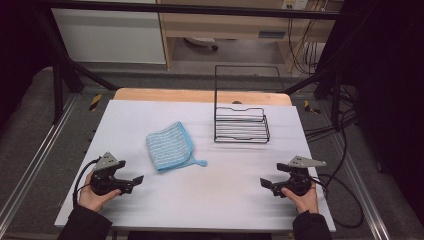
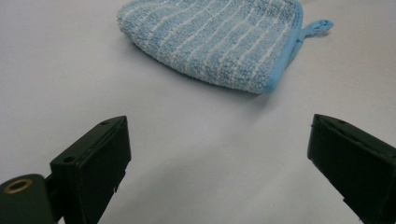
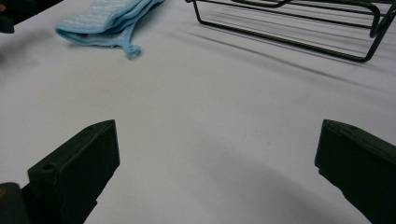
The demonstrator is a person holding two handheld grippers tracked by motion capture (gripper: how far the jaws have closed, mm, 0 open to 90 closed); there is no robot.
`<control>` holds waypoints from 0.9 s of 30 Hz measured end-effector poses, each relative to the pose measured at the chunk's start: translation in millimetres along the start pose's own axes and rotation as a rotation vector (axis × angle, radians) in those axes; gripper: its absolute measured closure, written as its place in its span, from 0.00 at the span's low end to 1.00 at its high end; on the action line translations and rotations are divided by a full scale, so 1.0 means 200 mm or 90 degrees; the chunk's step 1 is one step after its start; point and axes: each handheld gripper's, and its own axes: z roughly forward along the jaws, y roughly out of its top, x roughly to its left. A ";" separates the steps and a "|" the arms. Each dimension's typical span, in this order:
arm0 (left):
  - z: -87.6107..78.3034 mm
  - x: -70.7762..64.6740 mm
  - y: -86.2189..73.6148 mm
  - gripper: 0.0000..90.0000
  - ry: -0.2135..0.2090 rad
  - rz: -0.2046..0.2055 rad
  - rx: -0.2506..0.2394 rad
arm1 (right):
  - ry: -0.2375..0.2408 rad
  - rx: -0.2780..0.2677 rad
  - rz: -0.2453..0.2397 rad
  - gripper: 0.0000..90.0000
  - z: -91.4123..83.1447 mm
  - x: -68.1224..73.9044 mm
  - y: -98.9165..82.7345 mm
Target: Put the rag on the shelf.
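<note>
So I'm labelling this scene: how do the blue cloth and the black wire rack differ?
The blue cloth is soft, striped terry, folded and lying flat; the black wire rack is rigid, open metal wire with a tall frame standing upright at its back. The cloth lies nearer the left claw, the rack farther back, toward the side of the right claw. Both rest on the white table, untouched.

You had a white-covered rectangular table point(image 1: 165, 200) before you; a folded blue-and-white striped terry cloth point(image 1: 169, 145) lay left of centre, a black wire rack point(image 1: 241, 125) stood farther right.
</note>
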 end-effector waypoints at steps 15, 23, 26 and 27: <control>0.02 -0.02 0.02 0.08 -0.002 -0.007 0.006 | -0.005 -0.003 0.005 0.01 -0.01 0.00 0.00; 0.00 -0.03 0.06 0.10 -0.001 -0.007 0.004 | -0.004 0.001 0.006 0.01 0.00 0.00 0.00; 0.00 -0.04 0.09 0.10 -0.002 -0.005 0.001 | -0.005 0.001 0.006 0.01 0.00 0.01 0.00; 0.00 -0.04 0.10 0.10 -0.002 -0.003 0.002 | -0.004 0.001 0.005 0.01 0.00 0.00 0.00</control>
